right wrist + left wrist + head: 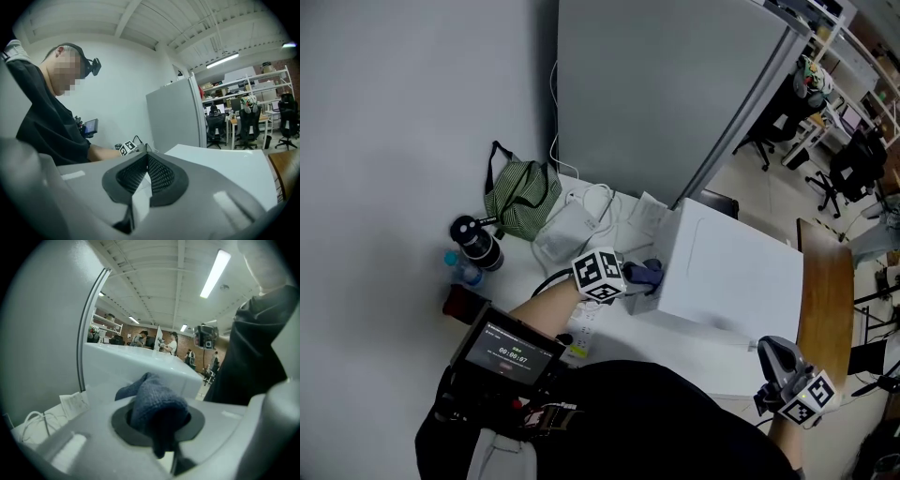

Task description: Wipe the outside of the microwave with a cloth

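Observation:
The white microwave (pixel 727 277) stands on a white table, right of centre in the head view. My left gripper (pixel 636 277) is shut on a dark blue cloth (pixel 643 273) and holds it at the microwave's left side wall. In the left gripper view the bunched cloth (pixel 155 405) fills the jaws of that gripper (pixel 159 420), with the microwave (pixel 136 369) just beyond. My right gripper (pixel 773 354) hangs at the microwave's near right corner, away from the cloth. In the right gripper view its jaws (pixel 147 161) are shut on nothing, above the microwave top (pixel 220 164).
A grey fridge (pixel 656 84) rises behind the microwave. A green bag (pixel 520 199), a black bottle (pixel 476 242), a white pouch and cables (pixel 570 223) lie left of it by the wall. A wooden desk (pixel 823 291) and office chairs (pixel 839 173) stand to the right.

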`<state>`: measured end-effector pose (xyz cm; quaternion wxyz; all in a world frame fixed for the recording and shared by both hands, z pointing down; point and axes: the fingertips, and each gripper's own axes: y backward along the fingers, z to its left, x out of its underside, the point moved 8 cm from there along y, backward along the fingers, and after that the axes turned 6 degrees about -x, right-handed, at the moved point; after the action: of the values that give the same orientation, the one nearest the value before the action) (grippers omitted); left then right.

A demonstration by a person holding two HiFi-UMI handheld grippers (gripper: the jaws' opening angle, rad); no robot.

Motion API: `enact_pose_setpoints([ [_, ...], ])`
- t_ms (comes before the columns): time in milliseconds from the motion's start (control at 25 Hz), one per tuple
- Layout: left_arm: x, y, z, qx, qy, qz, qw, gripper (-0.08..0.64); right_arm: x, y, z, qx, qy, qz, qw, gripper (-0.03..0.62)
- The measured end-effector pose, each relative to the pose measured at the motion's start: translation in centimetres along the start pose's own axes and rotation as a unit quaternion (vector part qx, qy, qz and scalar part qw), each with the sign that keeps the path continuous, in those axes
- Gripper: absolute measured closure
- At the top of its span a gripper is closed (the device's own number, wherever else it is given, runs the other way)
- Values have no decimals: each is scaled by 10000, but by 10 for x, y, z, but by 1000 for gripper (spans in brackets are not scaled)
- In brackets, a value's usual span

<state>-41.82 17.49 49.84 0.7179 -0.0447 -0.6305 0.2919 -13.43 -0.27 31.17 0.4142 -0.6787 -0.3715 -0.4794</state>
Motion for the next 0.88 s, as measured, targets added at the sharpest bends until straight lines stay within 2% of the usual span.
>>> enact_pose_setpoints([
  [200, -14, -12, 63, -332, 333, -370, 9982, 506, 2, 6, -11, 367, -121, 104, 9992, 588],
  [520, -31, -43, 154, -758, 477, -314, 9955, 506, 9, 30, -27, 997, -394, 242, 9939, 588],
  [680, -33, -61, 189, -1290, 649, -344, 9889, 507, 12, 37, -32, 1164, -460, 275, 9918, 588],
  [800, -22, -62, 208, -1927, 890, -134, 9771, 506, 13, 39, -34, 1186, -464, 238, 9916, 588],
  [880, -17, -63, 205, -2010, 887, -52, 9756, 506, 13, 42, -35, 1188, -464, 202, 9916, 588],
])
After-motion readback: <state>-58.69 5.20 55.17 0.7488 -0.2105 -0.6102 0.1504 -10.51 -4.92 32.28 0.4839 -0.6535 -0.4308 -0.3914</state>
